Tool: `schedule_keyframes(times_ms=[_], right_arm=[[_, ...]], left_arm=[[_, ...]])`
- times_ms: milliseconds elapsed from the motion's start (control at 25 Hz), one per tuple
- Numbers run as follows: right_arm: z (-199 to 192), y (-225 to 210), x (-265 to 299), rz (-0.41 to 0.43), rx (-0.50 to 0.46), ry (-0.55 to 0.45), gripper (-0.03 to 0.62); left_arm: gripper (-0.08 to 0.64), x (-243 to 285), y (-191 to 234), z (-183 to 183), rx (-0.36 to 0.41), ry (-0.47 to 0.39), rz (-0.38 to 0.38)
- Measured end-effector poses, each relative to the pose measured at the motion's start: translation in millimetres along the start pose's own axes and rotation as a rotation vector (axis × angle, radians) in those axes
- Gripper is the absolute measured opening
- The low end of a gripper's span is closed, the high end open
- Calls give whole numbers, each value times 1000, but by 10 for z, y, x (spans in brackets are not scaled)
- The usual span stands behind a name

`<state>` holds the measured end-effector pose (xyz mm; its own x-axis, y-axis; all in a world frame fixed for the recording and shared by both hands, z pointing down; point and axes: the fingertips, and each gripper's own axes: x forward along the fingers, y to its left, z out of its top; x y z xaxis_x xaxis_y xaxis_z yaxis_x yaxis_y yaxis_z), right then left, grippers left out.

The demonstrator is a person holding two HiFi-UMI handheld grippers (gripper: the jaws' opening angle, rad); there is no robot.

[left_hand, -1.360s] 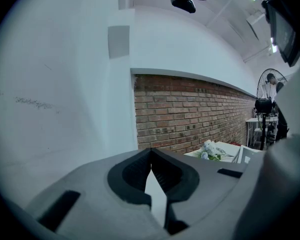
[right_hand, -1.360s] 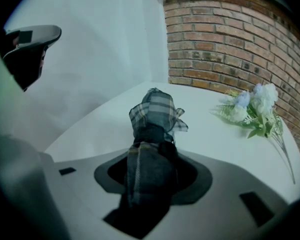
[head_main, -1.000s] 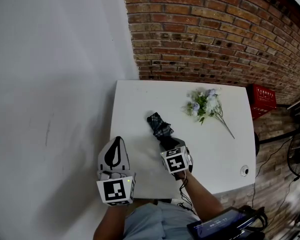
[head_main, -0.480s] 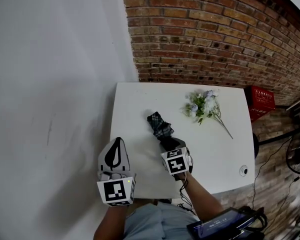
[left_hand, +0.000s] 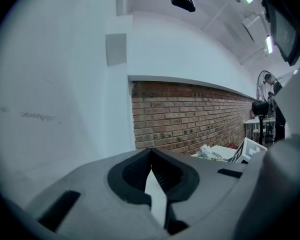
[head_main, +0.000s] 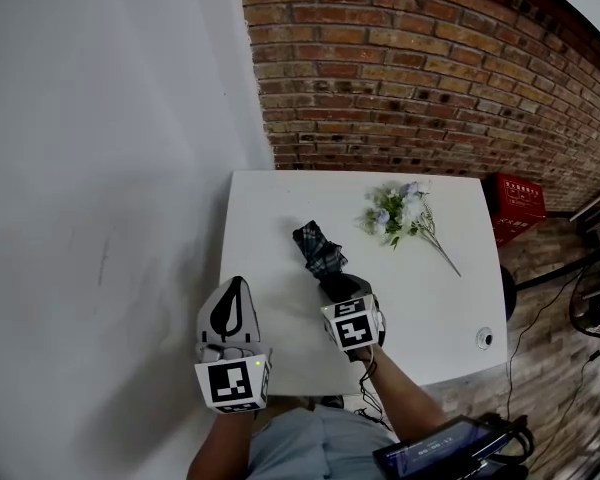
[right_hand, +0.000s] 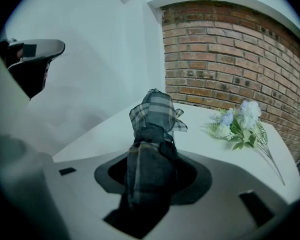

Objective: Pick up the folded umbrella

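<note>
Right gripper (head_main: 337,288) is over the near half of the table (head_main: 280,198), about mid-width. It tilts nose-down toward the table's far edge. The right forearm (head_main: 405,393) comes in from beyond the near edge, and the marker cube faces up.

- Its jaws are clamped on the folded umbrella (head_main: 320,251), dark plaid cloth.
- In the right gripper view the bundle (right_hand: 152,149) fills the gap between the jaws, and the ruffled end sticks out past the tips.
- That end points at the table's far side, near its middle. Cannot tell whether it touches the top.

Left gripper (head_main: 236,286) is at the table's near left corner, held roughly level and aimed at the far edge. Its jaws are pressed together at the tips with nothing between them.

Bunch of flowers (head_main: 400,213) lies toward the table's far right corner, well apart from the umbrella.
</note>
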<state>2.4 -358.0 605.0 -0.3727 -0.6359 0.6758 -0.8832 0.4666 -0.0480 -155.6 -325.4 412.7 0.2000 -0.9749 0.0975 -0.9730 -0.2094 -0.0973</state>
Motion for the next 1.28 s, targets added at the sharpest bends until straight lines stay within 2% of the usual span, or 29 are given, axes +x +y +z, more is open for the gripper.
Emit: schedule_keyframes(times_ms=[840,1280], right_arm=[[443,-36,-755,-36,-15,-183,186],[656,-71,-1257,-52,-37,-290,187]], left_arm=[[6,-267,-244,286,27,-60,-26],[6,-441,-345,472,37,-100,-10]])
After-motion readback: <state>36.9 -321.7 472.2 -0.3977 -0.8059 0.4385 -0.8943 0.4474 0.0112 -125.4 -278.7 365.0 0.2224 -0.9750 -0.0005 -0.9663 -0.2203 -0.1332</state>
